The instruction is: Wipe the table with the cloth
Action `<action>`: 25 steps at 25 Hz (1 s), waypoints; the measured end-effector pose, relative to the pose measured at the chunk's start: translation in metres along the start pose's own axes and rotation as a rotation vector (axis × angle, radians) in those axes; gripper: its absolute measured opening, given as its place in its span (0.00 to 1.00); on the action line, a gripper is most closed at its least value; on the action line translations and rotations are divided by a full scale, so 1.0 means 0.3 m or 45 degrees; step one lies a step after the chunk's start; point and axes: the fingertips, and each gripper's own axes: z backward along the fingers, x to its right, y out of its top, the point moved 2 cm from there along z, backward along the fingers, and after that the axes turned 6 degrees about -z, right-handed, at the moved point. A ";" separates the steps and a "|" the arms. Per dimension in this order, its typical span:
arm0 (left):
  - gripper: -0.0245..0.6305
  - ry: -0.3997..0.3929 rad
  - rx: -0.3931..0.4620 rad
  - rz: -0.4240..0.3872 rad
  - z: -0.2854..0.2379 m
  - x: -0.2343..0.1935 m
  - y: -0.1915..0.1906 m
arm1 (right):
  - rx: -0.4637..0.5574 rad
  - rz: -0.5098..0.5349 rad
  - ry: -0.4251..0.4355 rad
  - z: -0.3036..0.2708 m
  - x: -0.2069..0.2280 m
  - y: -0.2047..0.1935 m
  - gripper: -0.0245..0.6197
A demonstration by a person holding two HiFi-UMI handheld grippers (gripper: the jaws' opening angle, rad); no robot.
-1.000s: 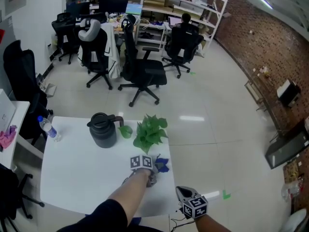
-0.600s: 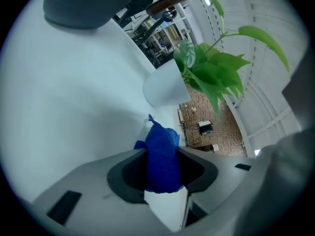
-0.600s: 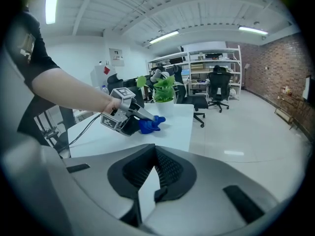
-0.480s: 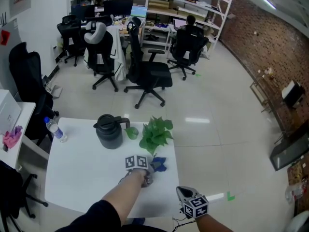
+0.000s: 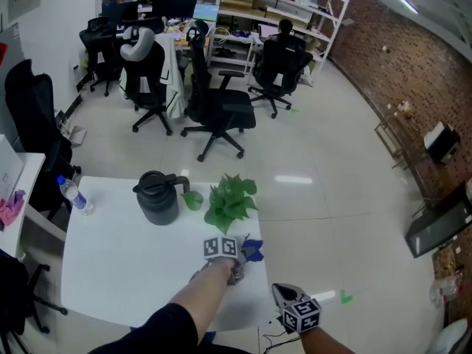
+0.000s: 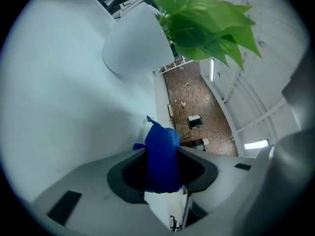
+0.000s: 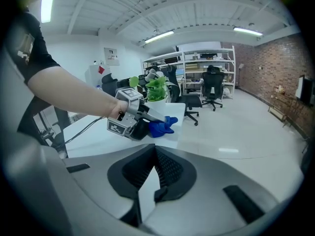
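Note:
A bunched blue cloth [image 5: 251,252] lies on the white table [image 5: 118,271] near its right edge, just in front of the potted plant [image 5: 230,201]. My left gripper [image 5: 240,255] is shut on the cloth [image 6: 160,154], which fills the space between the jaws and sticks out ahead of them. From the right gripper view, the left gripper [image 7: 143,120] holds the cloth [image 7: 162,126] low against the tabletop. My right gripper [image 5: 282,293] hangs off the table's front right corner, jaws together and holding nothing [image 7: 155,154].
A dark grey jug [image 5: 157,198] stands left of the plant, and a water bottle [image 5: 74,196] sits at the table's far left corner. The plant's white pot [image 6: 138,43] is close ahead of the cloth. Office chairs [image 5: 217,113] stand beyond the table.
The left gripper slid the cloth a little left along the table, then back right toward the edge. The right gripper stayed where it was.

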 end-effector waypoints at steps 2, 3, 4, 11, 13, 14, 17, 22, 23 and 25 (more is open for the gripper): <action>0.29 0.023 0.011 0.000 0.023 -0.019 0.010 | 0.001 -0.003 -0.005 0.001 0.009 -0.002 0.06; 0.29 0.032 0.019 0.003 0.040 -0.030 0.015 | 0.003 -0.001 -0.006 0.001 0.011 -0.001 0.06; 0.29 0.040 0.028 0.010 0.060 -0.042 0.022 | 0.006 0.002 -0.008 0.000 0.014 0.002 0.06; 0.29 0.123 0.083 0.034 0.215 -0.127 0.058 | 0.012 0.009 -0.004 -0.004 0.008 0.010 0.06; 0.29 0.120 0.096 0.007 0.245 -0.113 0.051 | 0.017 0.009 0.000 -0.003 0.000 0.010 0.06; 0.29 0.105 0.098 -0.003 0.255 -0.098 0.042 | 0.021 0.007 0.000 -0.002 -0.003 0.012 0.06; 0.29 0.048 0.094 -0.018 0.285 -0.057 0.017 | 0.035 0.005 0.001 -0.004 -0.014 0.021 0.06; 0.29 0.050 0.119 -0.023 0.439 -0.072 0.006 | 0.067 0.011 0.023 -0.026 -0.068 0.059 0.06; 0.29 0.063 0.127 -0.024 0.484 -0.087 0.005 | 0.072 0.020 0.033 -0.037 -0.087 0.067 0.06; 0.29 0.088 0.147 -0.024 0.579 -0.121 0.002 | 0.080 0.041 0.060 -0.064 -0.134 0.084 0.06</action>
